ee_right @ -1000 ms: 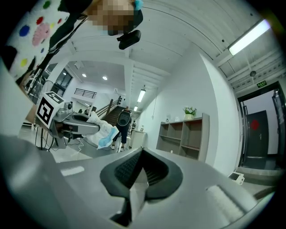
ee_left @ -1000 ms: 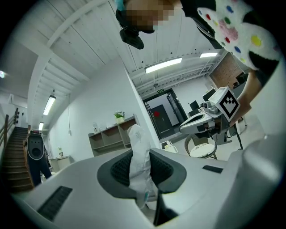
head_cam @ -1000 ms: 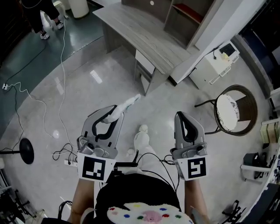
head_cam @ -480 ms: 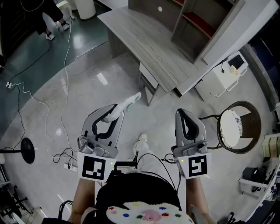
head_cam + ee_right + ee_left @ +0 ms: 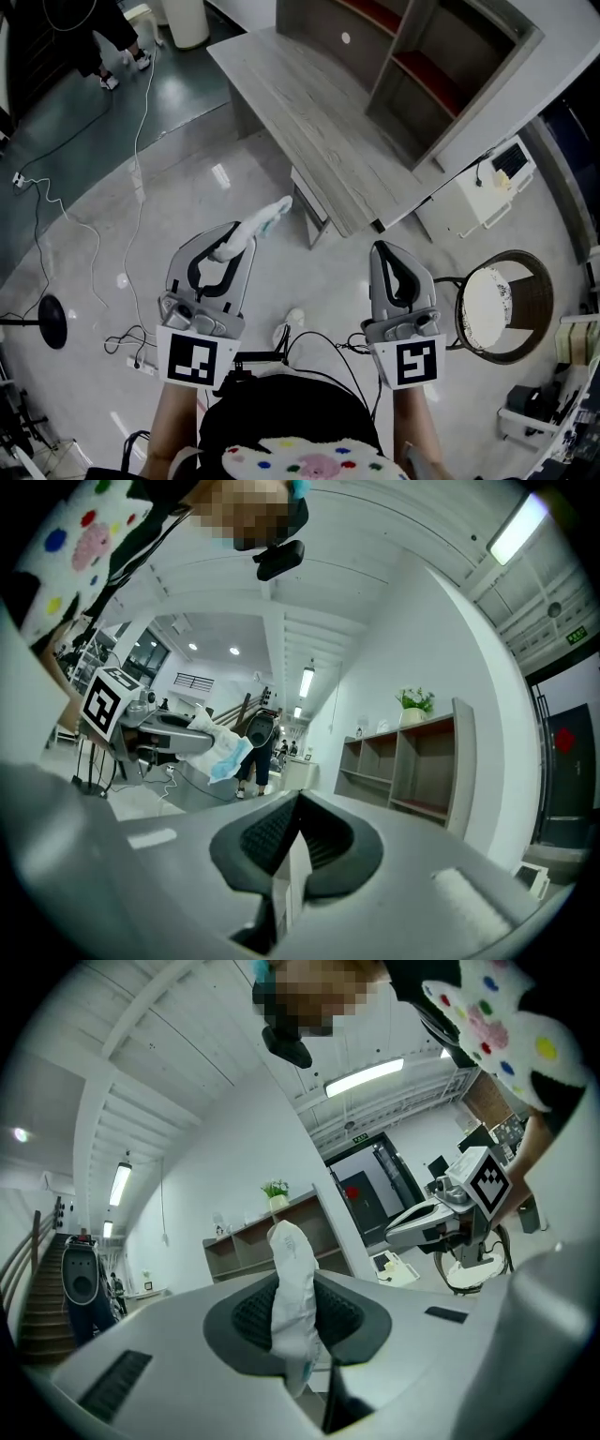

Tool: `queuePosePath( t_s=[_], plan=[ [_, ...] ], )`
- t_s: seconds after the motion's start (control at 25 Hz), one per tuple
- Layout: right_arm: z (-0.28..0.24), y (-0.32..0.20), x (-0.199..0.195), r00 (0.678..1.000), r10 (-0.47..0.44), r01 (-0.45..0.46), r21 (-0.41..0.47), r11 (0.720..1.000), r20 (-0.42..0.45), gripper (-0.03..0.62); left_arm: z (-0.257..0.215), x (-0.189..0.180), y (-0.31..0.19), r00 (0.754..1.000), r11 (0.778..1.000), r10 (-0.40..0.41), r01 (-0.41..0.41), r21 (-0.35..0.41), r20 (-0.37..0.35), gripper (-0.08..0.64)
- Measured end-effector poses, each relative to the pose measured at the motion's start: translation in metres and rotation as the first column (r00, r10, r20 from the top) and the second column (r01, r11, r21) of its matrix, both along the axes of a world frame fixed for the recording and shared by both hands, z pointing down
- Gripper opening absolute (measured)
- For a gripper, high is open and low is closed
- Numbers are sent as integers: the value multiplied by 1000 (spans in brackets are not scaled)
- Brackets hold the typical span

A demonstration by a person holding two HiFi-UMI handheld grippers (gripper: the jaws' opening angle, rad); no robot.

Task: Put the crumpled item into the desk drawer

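Note:
My left gripper [image 5: 236,242] is shut on the crumpled item [image 5: 260,223], a white wad with a bit of blue that sticks out past the fingertips. In the left gripper view the crumpled item [image 5: 292,1283] stands upright between the dark pads. My right gripper [image 5: 386,253] is shut with nothing in it; its pads [image 5: 267,832] meet. Both are held over the floor, short of the grey wooden desk [image 5: 300,103]. The desk drawer [image 5: 309,190] hangs under the near edge, closed. The right gripper view shows the left gripper [image 5: 164,731] and the crumpled item [image 5: 217,754].
A shelf unit [image 5: 422,66] stands on the desk's far side. A round wicker chair [image 5: 502,300] and a white cabinet [image 5: 487,183] are at the right. Cables [image 5: 136,187] and a black stand base [image 5: 47,323] lie on the floor at left. A person [image 5: 108,37] stands far left.
The desk has come nearer and lower in the head view as the person steps towards it. Both grippers keep their pose, and the left one still holds the crumpled item.

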State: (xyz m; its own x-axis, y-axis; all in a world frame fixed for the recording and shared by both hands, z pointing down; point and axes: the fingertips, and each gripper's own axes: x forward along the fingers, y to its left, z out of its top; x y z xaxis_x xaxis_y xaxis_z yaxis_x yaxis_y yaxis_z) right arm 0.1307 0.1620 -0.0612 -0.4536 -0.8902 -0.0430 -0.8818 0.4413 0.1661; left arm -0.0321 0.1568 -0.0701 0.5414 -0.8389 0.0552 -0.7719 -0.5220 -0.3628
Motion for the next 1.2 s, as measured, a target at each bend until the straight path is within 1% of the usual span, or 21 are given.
queuePosePath(
  t_s=[0.16,0.24,0.36,0.44,0.8,1.0,1.2],
  plan=[
    [7,-20,6,1000,-1,1,-21,1000,-11,9,-5,0,-16,999,1000,4,-5,17,43,58],
    [5,-29,6,1000,0,0,-15,1000,-14,9,-7,-5,-26,999,1000,0,-1,27,48,58],
    [4,-39,2,1000,5,-5,-4,1000,-14,9,-5,-12,-39,999,1000,-12,11,12,37,58],
    [5,-45,-1,1000,11,-11,-1,1000,-14,9,-3,-14,-48,999,1000,-6,6,6,31,58],
    [11,-70,-14,998,62,-61,-17,998,9,9,3,-14,-85,997,998,70,-70,-3,27,59],
    [21,-76,-21,997,76,-75,-50,996,6,9,13,-17,-94,995,995,95,-94,-23,19,58],
    [40,-86,-29,998,66,-65,-90,994,15,9,32,-22,-105,995,993,98,-97,-68,13,58]
  ],
)
